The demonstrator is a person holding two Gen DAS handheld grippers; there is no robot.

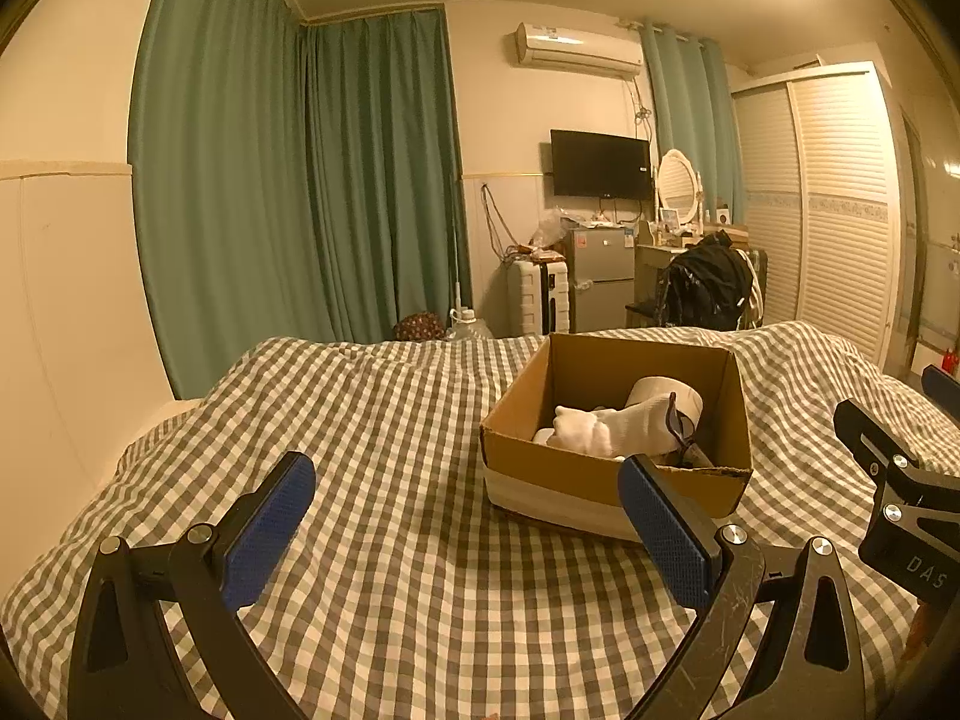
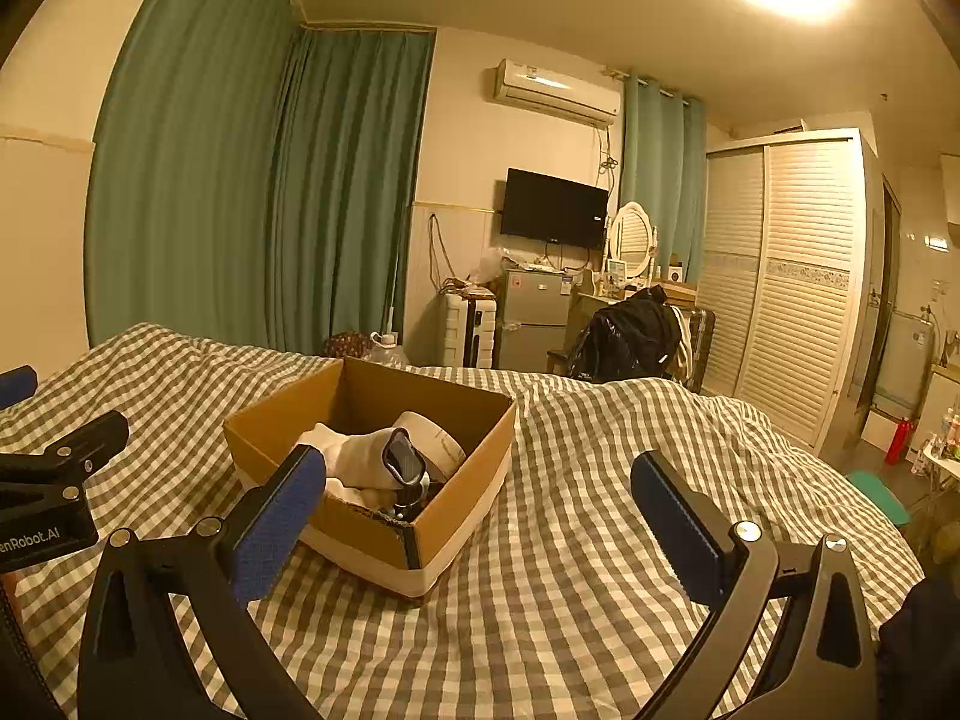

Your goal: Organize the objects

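My left gripper (image 1: 468, 516) and right gripper (image 2: 480, 510): jaws spread wide, empty, above checked bedcover (image 1: 390, 408). Cardboard box (image 2: 384, 534) on bedcover holds white socks (image 1: 594, 429), tape roll (image 2: 441, 438), glasses (image 2: 403, 461).

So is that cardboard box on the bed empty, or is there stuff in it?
Not empty. The open cardboard box holds white socks, a roll of tape and dark glasses.

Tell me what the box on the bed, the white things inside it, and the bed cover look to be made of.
Box: brown corrugated cardboard, matte, with a pale band, probably tape, around its base. Socks: soft white knit fabric, going by the ribbed cuff and limp folds. Roll behind them: likely paper or tape; too unclear to say. Bed cover: woven grey-and-white checked cloth, matte and wrinkled, probably cotton.
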